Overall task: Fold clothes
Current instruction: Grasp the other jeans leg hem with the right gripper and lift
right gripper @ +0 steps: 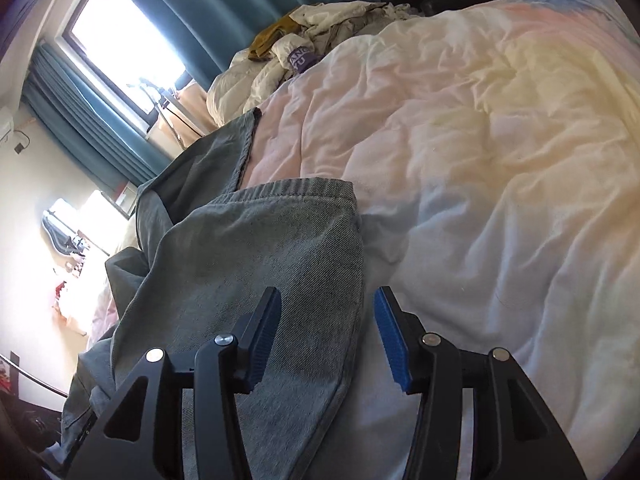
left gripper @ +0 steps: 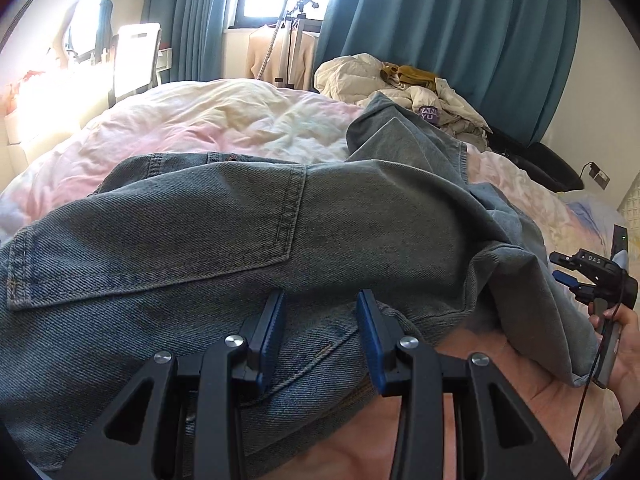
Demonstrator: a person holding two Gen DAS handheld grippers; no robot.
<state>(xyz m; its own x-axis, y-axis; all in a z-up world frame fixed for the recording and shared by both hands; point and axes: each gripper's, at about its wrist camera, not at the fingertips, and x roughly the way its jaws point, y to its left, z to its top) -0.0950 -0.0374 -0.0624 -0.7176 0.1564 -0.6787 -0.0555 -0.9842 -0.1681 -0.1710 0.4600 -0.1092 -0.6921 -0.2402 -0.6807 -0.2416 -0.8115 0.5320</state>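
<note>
Two grippers work over one pair of jeans (left gripper: 240,232) spread on the quilt (left gripper: 208,120) of a bed. In the left wrist view the jeans lie crosswise, waistband toward the far side, a back pocket (left gripper: 160,232) face up, and one leg (left gripper: 400,148) thrown back over the rest toward the pile of clothes (left gripper: 400,80) by the curtain.

The left gripper (left gripper: 322,320) sits low over the denim with its jaws part open; cloth runs beneath and between the pads (left gripper: 276,320), but whether they pinch it I cannot tell. A bare patch of skin shows just below the cloth at the near edge.

The right gripper (right gripper: 328,332) is released: its jaws stand apart with nothing squeezed. In its own view a folded leg end (right gripper: 280,240) with its hem lies straight ahead and slightly left, the long axis running away from the fingers. The left pad is over denim, the right pad (right gripper: 392,340) over bare quilt, so the leg's edge passes between them. From the left view the same gripper (left gripper: 568,276) hangs at the far right, beside the drooping cloth, held in a hand (left gripper: 616,344).

My reading: the right gripper is nearer that leg, and the next grasp depends on shifting a little leftward onto its edge.
</note>
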